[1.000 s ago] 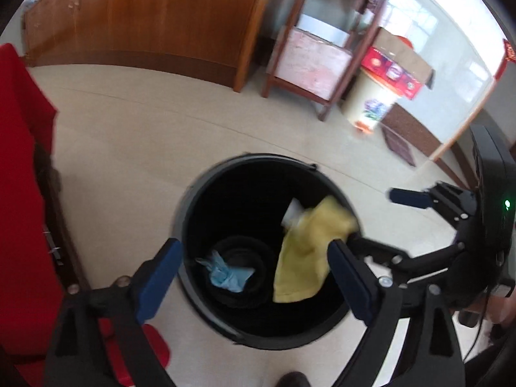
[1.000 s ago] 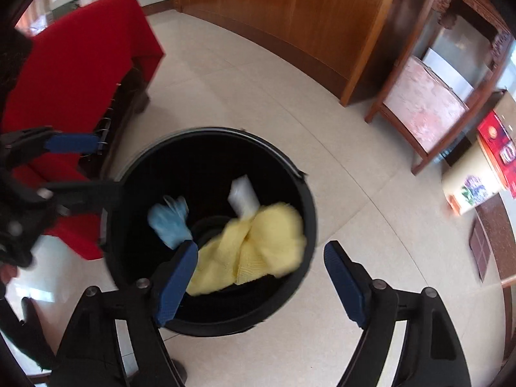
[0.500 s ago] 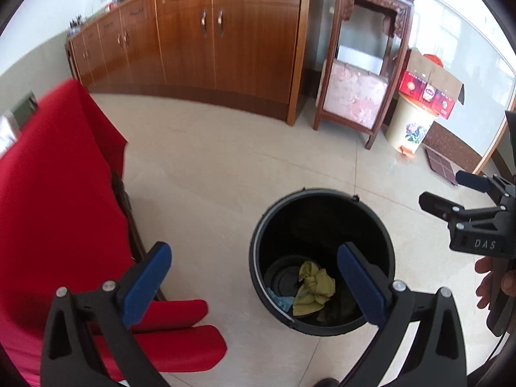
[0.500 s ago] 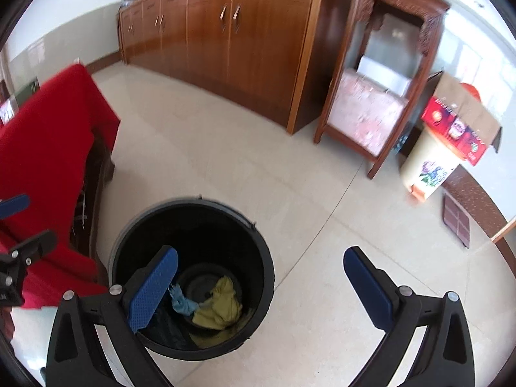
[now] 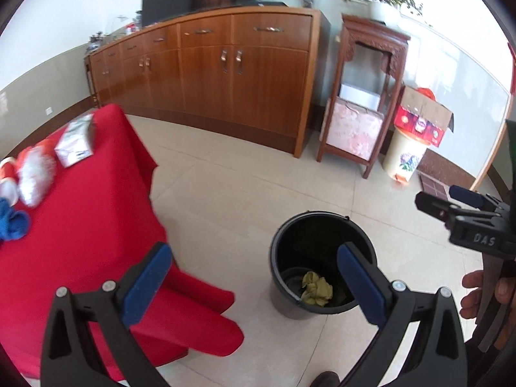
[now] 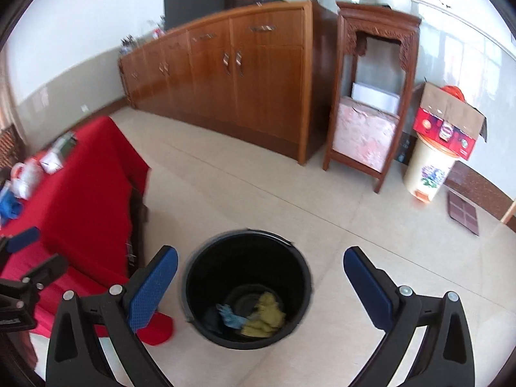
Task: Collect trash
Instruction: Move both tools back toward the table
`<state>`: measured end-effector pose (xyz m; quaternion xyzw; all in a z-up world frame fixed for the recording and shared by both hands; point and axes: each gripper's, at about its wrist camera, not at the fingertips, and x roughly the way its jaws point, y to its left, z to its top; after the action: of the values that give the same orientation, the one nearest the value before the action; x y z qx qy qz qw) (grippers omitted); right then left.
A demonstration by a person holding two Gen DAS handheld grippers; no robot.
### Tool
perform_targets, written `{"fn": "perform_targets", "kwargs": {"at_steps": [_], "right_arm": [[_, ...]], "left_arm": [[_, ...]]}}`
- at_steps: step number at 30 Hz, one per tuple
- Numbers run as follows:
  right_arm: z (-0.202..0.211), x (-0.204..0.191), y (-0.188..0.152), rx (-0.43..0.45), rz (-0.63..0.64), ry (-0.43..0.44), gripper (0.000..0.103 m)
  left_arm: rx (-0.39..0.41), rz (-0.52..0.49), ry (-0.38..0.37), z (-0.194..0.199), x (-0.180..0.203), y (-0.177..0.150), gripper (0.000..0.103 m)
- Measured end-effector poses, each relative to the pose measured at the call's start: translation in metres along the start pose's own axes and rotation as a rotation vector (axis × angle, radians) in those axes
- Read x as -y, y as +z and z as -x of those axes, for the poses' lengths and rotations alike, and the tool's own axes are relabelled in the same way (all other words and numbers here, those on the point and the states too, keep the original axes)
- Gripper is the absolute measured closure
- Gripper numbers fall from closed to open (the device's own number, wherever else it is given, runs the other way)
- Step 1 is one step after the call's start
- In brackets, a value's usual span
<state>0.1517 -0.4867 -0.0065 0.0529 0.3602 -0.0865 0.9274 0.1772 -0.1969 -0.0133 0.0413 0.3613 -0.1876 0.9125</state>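
Observation:
A black bin (image 5: 322, 222) (image 6: 245, 233) stands on the tiled floor, holding a crumpled yellow cloth (image 5: 316, 288) (image 6: 264, 316) and a blue glove (image 6: 229, 314). My left gripper (image 5: 251, 251) hangs open and empty above the floor between the bin and a red-covered table (image 5: 80, 209). My right gripper (image 6: 260, 254) is open and empty high over the bin; it shows again at the right edge of the left wrist view (image 5: 438, 195). On the red cloth lie a silver packet (image 5: 75, 142), a crumpled white-and-red wrapper (image 5: 35, 174) and a blue item (image 5: 11, 219).
A long wooden sideboard (image 5: 225, 77) lines the back wall, with a carved stand (image 5: 364, 103) beside it. A cream pedal bin (image 5: 404, 158) carries an open cardboard box. A person's hand (image 5: 474, 293) holds the right gripper, and a shoe tip (image 5: 325, 379) shows below.
The yellow cloth has fallen from between the grippers to the bottom of the bin. Both grippers have risen and tilted up, so the bin looks smaller and the table top has come into view.

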Motion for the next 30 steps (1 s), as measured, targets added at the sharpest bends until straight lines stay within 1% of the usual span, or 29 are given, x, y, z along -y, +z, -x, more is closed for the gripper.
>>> {"fn": "perform_targets", "kwargs": {"at_steps": [2, 5, 7, 9, 11, 13, 15, 22, 26, 30], "right_arm": [[0.016, -0.013, 0.001, 0.033, 0.001, 0.023, 0.000], [0.045, -0.033, 0.003, 0.145, -0.003, 0.078, 0.000], [0.054, -0.047, 0.006, 0.163, -0.002, 0.108, 0.000], [0.060, -0.062, 0.010, 0.168, 0.008, 0.122, 0.000], [0.064, -0.075, 0.013, 0.174, 0.023, 0.118, 0.000], [0.063, -0.088, 0.016, 0.166, 0.011, 0.160, 0.000], [0.061, -0.100, 0.018, 0.151, 0.008, 0.182, 0.000], [0.057, -0.152, 0.018, 0.134, 0.055, 0.260, 0.000], [0.056, -0.194, 0.018, 0.133, 0.102, 0.331, 0.000], [0.060, -0.235, 0.018, 0.152, 0.152, 0.399, 0.000]], "left_arm": [[0.013, 0.024, 0.028, 0.012, -0.012, -0.002, 0.000], [0.035, 0.059, 0.058, 0.026, -0.028, -0.007, 0.000], [0.050, 0.077, 0.087, 0.036, -0.039, -0.010, 0.000], [0.067, 0.091, 0.114, 0.046, -0.048, -0.013, 0.000], [0.080, 0.105, 0.137, 0.056, -0.061, -0.017, 0.000], [0.093, 0.119, 0.163, 0.065, -0.072, -0.020, 0.000], [0.106, 0.128, 0.188, 0.074, -0.082, -0.024, 0.000], [0.150, 0.198, 0.274, 0.107, -0.127, -0.041, 0.000], [0.168, 0.249, 0.347, 0.127, -0.160, -0.056, 0.000], [0.174, 0.333, 0.421, 0.147, -0.203, -0.075, 0.000]]}}
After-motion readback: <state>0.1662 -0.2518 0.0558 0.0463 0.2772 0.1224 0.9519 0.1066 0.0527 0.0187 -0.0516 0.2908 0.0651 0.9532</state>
